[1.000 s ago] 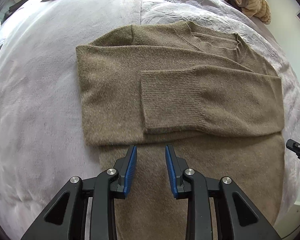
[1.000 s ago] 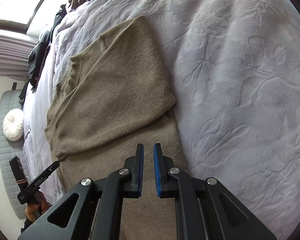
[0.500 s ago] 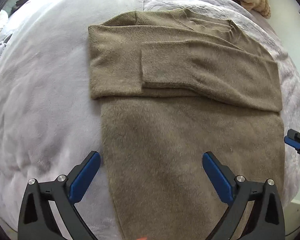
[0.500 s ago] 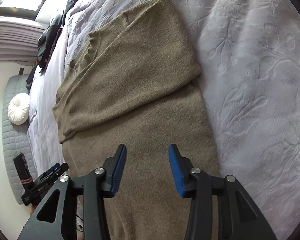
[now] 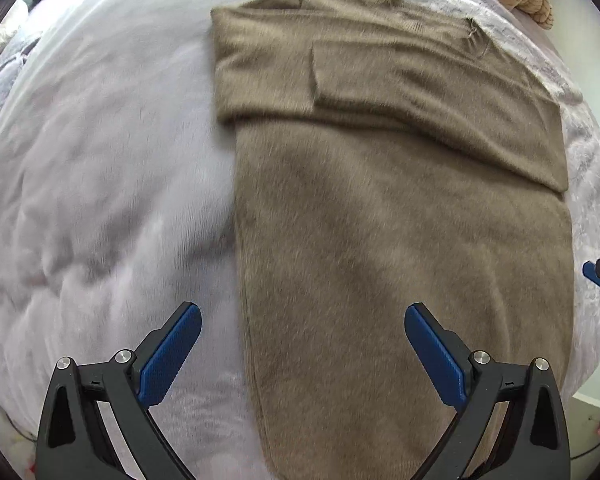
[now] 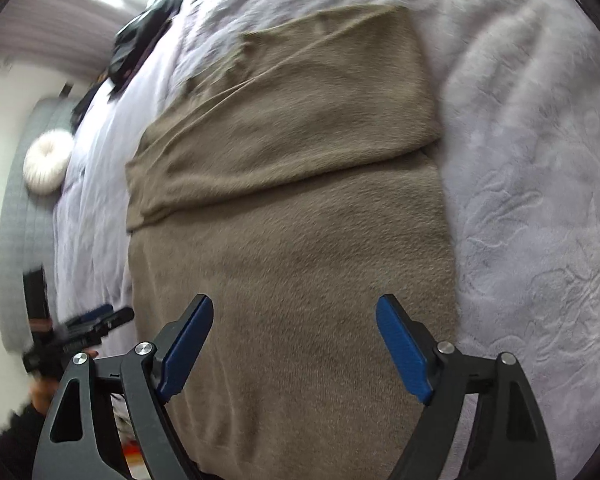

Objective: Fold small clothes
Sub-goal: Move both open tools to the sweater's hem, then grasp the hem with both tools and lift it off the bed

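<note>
Two claws spread, one sweater (image 5: 400, 240)

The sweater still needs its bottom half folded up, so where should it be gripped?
Grip the sweater at its free near hem, one corner per gripper, coming from the near side. The sleeves are already folded across the chest, leaving the long lower body flat on the bedspread.

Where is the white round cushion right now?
Only the right wrist view shows it: the cushion sits at the left edge, against the grey quilted panel, left of the sweater.
</note>
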